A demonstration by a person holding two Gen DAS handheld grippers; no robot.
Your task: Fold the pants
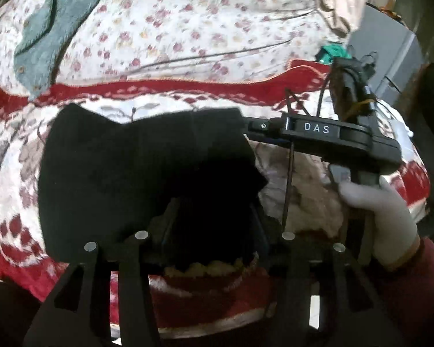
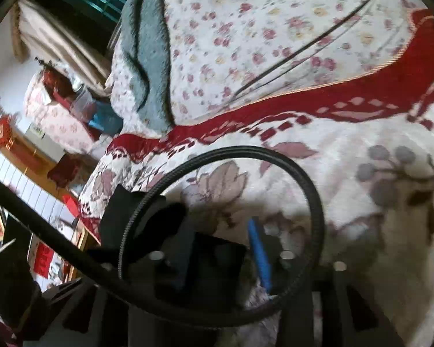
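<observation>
The black pants [image 1: 136, 167] lie folded into a compact pad on the white and red blanket [image 1: 188, 86]. My left gripper [image 1: 214, 222] stands at their near edge, jaws apart, with dark cloth lying loose between the fingers. My right gripper [image 1: 247, 127], marked DAS and held by a gloved hand [image 1: 376, 205], points from the right at the pants' far right corner. In the right wrist view the right gripper [image 2: 220, 260] is open, its blue pad [image 2: 259, 256] on one side, with a corner of the black pants [image 2: 124, 211] lying by the other finger.
A grey-green garment [image 1: 43, 29] lies on the flowered sheet [image 1: 173, 29] at the back of the bed. A black ribbed cable [image 2: 312, 190] loops across the right wrist view. Beyond the bed's left edge are cluttered furniture and red decorations [image 2: 3, 133]. A grey cabinet [image 1: 390, 55] stands to the right.
</observation>
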